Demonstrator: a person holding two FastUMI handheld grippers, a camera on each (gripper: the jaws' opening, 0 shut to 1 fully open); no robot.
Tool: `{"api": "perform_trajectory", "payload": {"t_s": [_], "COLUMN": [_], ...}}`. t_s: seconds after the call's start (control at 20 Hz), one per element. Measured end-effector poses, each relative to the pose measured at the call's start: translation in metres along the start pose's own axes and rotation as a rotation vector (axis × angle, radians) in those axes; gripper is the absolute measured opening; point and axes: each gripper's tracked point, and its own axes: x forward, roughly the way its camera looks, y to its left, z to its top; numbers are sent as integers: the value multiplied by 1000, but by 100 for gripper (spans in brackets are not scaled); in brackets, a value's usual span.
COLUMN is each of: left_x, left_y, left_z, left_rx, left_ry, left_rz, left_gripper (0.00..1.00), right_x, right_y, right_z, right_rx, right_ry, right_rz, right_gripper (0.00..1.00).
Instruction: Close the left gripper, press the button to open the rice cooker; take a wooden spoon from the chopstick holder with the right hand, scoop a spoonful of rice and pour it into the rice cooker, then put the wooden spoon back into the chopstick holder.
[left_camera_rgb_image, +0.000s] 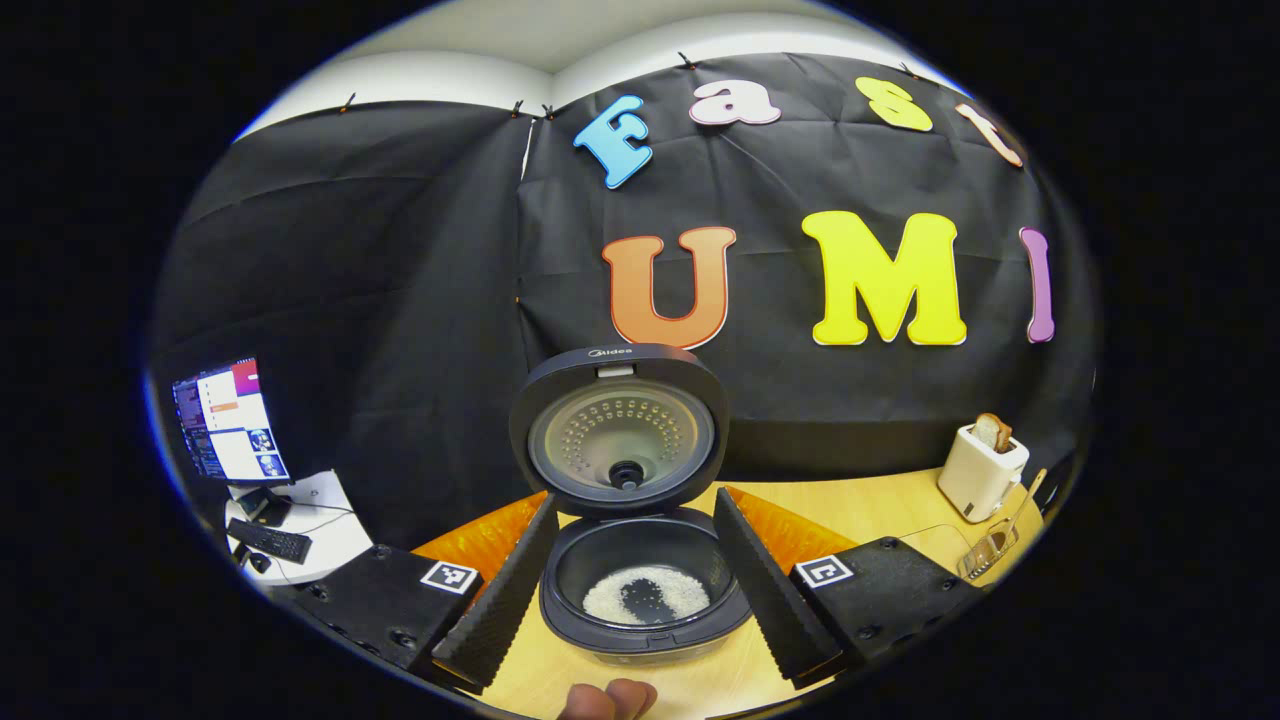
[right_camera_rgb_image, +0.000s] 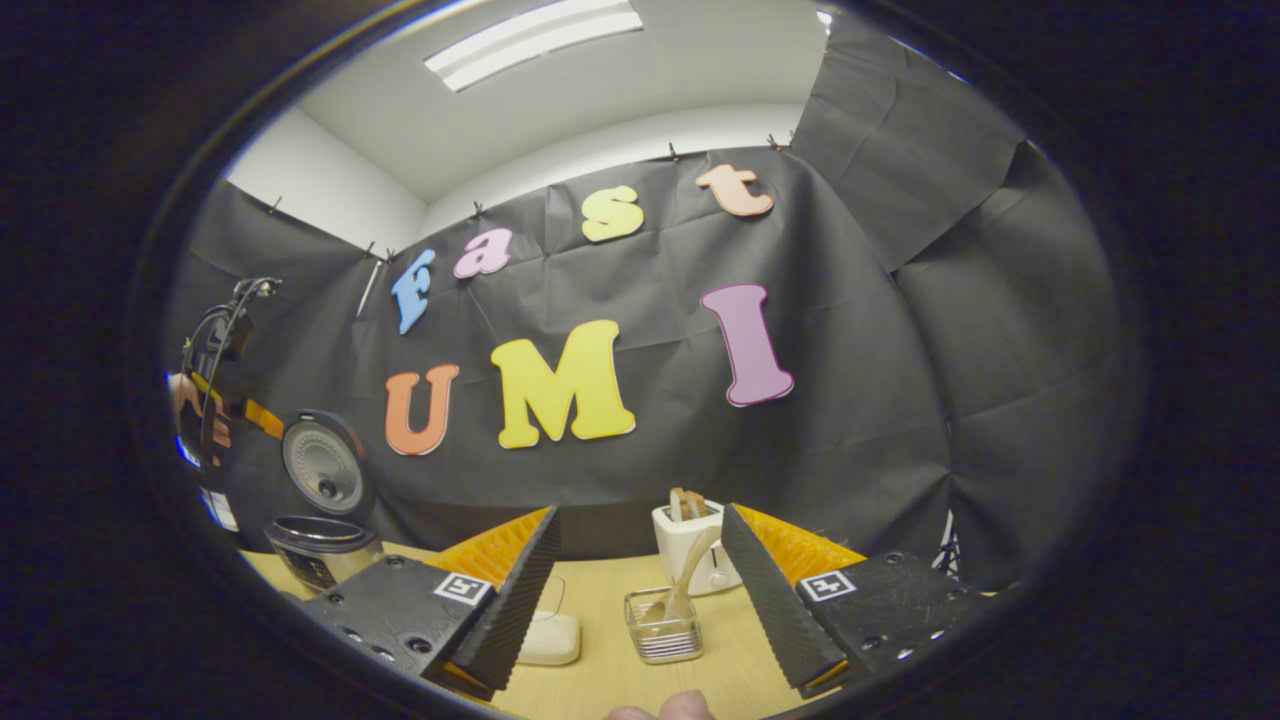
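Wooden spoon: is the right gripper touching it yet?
Apart. The right gripper view shows the wooden spoon standing in the chopstick holder, beyond the open right gripper fingers.

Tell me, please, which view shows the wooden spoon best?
The right gripper view: the wooden spoon leans in the chopstick holder, central between the open fingers. The left gripper view shows it small at the edge.

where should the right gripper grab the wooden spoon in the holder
Grip the spoon by its handle, the part rising above the holder. It leans up and to the right toward the toaster, bowl end down inside. Come from above and in front with the right gripper, fingers either side of the handle.
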Motion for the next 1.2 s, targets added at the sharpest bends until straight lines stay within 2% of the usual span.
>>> {"api": "perform_trajectory", "payload": {"t_s": [0.05, 0.15, 0.25, 0.3, 0.35, 0.4, 0.45, 0.55, 0.6, 0.8, 1.0, 1.15, 1.2], "left_x": [-1, -3, -6, -9, -12, -17, -21, -29, -33, -45, -52, -53, -55], "left_y": [0, -3, -20, -24, -29, -36, -43, -51, -55, -66, -78, -72, -70], "left_z": [-2, -12, -30, -36, -42, -48, -53, -60, -65, -87, -110, -112, -111], "left_rx": [-5, -19, -27, -21, -16, -13, -13, -15, -15, -18, -29, -28, -26], "left_ry": [-6, -13, -5, -11, -22, -31, -41, -83, -89, -78, -27, -27, -33], "left_rz": [-2, -9, -56, -62, -66, -77, -88, -102, -105, -130, -162, -146, -137], "left_gripper": [99, 99, 96, 99, 99, 99, 99, 99, 99, 99, 99, 99, 96], "right_x": [-1, 0, 0, 2, 4, 7, 12, 24, 33, 75, 117, 146, 155], "right_y": [-4, -11, -20, -24, -28, -30, -30, -30, -27, -34, -37, -39, -39], "right_z": [-2, -9, -20, -26, -30, -36, -40, -49, -55, -81, -118, -141, -146], "right_rx": [-14, -40, -47, -42, -42, -45, -53, -63, -65, -86, -33, -8, -1], "right_ry": [16, 51, 95, 115, 135, 156, 177, 213, 233, 304, 408, 464, 472], "right_rz": [-6, -12, -22, -25, -30, -31, -21, -2, 16, 23, 46, 54, 54], "right_gripper": [95, 92, 95, 96, 92, 99, 92, 96, 93, 95, 96, 96, 96]}}
